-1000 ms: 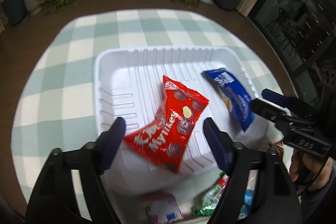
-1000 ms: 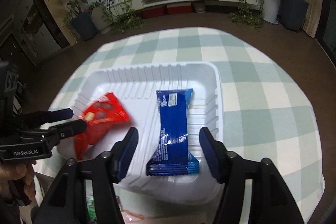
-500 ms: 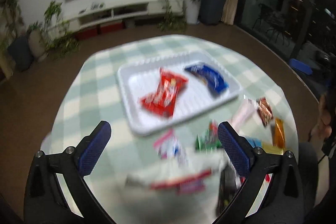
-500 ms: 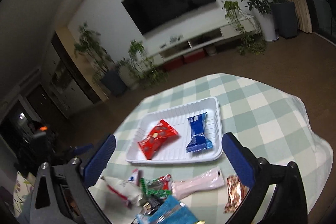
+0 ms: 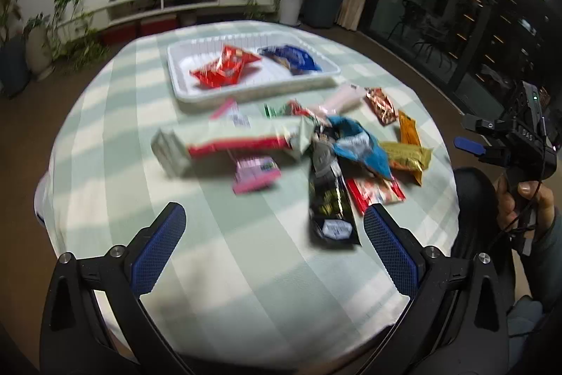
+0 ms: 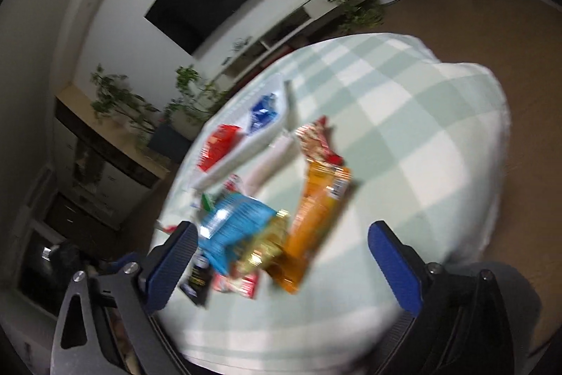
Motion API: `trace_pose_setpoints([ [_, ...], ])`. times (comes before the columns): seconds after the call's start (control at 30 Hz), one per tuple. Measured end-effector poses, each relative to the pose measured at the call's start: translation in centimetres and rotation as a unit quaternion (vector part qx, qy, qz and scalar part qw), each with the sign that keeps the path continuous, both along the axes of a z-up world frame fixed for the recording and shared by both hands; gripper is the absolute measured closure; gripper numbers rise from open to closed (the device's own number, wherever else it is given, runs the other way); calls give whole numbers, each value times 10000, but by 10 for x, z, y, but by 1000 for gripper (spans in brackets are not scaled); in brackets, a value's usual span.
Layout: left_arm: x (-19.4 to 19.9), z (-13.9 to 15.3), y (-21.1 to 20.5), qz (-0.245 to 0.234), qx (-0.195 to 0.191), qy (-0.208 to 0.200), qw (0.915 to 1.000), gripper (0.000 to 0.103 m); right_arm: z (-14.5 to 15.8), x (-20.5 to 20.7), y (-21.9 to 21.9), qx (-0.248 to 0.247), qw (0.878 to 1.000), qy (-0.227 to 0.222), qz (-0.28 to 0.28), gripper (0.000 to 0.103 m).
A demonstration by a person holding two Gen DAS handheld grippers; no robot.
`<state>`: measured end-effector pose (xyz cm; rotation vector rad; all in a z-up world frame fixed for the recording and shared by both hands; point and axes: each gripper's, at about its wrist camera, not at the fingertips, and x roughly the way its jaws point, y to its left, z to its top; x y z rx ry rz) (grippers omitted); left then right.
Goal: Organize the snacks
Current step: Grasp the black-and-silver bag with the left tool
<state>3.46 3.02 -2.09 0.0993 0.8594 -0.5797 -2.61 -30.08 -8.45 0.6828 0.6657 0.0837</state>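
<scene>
A: Where are the snacks, against the fingers?

B: The left gripper [image 5: 274, 248] is spread wide with nothing between its pads, only bare cloth [image 5: 246, 269]. The loose pile lies beyond its tips: a black packet [image 5: 330, 209] nearest the right finger, a pink packet [image 5: 256, 173] ahead, a long white-and-red pack [image 5: 228, 139] further on.

A: And the right gripper?

B: The right gripper [image 6: 281, 248] is wide too, jaws closing a little, gripping nothing. An orange packet [image 6: 312, 213], a gold one [image 6: 267, 248] and a light blue bag [image 6: 235, 220] lie in front of and between its fingers, nearer the left one; touching or not, I cannot tell, it is blurred.

A: The tray?

B: The white tray [image 5: 246, 92] sits at the table's far side, holding a red packet [image 5: 224, 69] and a dark blue one [image 5: 291, 58].

A: Room to move?

B: Clear cloth near the left gripper and to the right of the pile. The table edge is close under both grippers.
</scene>
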Motion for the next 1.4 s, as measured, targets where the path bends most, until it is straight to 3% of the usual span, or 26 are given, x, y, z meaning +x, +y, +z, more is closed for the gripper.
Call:
trace_pose_setpoints([
  [0.2, -17, -8, -30, 95, 11, 97, 9999, 1, 2, -3, 13, -539, 9985, -4, 71, 12],
  [0.3, -9, -11, -52, -66, 181, 185, 9996, 9, 1, -4, 25, -853, 9961, 25, 218, 15],
  [0.43, 9, -22, -81, -349, 614, 406, 9967, 40, -2, -6, 30, -1014, 9941, 90, 362, 20],
  [0.5, 20, -27, -91, -401, 704, 523, 9953, 48, -2, -8, 29, -1017, 9940, 101, 381, 21],
  [0.83, 65, -61, -125, -447, 1489, 895, 9838, 49, -2, -11, 23, -864, 9955, 160, 353, 22],
  [0.9, 71, -63, -126, -430, 1438, 911, 9845, 50, -2, -11, 23, -863, 9954, 171, 382, 22],
  [1.03, 75, -63, -131, -519, 1421, 950, 9839, 73, -3, -11, 23, -848, 9953, 192, 415, 22],
  [1.2, 78, -63, -132, -614, 1408, 934, 9837, 78, -4, -11, 28, -832, 9951, 249, 473, 22],
  [1.4, 69, -62, -115, -551, 1062, 1014, 9876, 81, -2, -12, 32, -868, 9946, 241, 509, 22],
])
